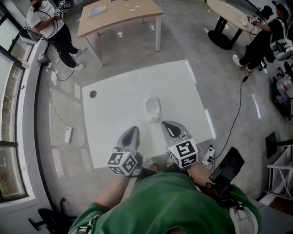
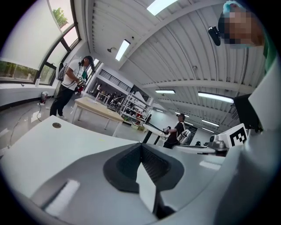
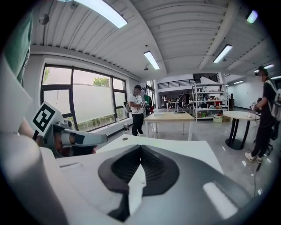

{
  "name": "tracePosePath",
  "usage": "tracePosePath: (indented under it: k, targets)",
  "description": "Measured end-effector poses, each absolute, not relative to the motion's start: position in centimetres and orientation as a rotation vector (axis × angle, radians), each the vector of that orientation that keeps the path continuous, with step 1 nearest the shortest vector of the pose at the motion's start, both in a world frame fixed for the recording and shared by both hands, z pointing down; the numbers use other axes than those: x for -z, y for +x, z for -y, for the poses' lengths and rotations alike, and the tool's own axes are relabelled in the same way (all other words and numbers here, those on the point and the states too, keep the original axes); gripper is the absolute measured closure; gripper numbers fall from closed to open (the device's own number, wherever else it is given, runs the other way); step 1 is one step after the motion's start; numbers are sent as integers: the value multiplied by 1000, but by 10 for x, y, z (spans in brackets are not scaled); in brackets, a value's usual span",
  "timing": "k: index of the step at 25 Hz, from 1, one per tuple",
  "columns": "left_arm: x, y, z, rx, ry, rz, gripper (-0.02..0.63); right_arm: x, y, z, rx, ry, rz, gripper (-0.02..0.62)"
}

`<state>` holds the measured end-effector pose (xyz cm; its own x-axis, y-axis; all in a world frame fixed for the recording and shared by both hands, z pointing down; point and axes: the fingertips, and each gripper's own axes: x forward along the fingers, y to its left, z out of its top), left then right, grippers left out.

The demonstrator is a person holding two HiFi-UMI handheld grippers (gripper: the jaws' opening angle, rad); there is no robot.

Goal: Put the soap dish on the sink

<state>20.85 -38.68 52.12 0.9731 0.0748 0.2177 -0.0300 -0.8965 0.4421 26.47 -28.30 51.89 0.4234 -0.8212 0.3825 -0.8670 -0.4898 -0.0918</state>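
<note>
On the white table (image 1: 114, 114) stands a small white piece (image 1: 153, 109), seemingly a soap dish on a little sink; I cannot tell the two apart. My left gripper (image 1: 132, 131) hovers near the table's front edge, left of and nearer than that piece, with its jaws together and nothing in them. My right gripper (image 1: 165, 124) is just in front of the white piece, apart from it, also shut and empty. In the left gripper view the left gripper (image 2: 141, 148) points across the tabletop, and in the right gripper view the right gripper (image 3: 140, 148) does likewise; neither view shows the white piece.
A dark round hole (image 1: 93, 94) marks the table's far left corner. A wooden table (image 1: 119, 16) and a round table (image 1: 229, 13) stand beyond, with a person (image 1: 50, 27) at far left and another (image 1: 263, 36) at far right. A power strip (image 1: 68, 135) lies on the floor.
</note>
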Motion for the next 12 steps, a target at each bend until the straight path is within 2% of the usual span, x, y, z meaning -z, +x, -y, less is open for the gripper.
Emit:
tracePosePath:
  k: [12]
  targets:
    - [-475, 169, 321, -167, 2762, 124, 600, -470, 231, 211, -392, 2532, 1644, 592]
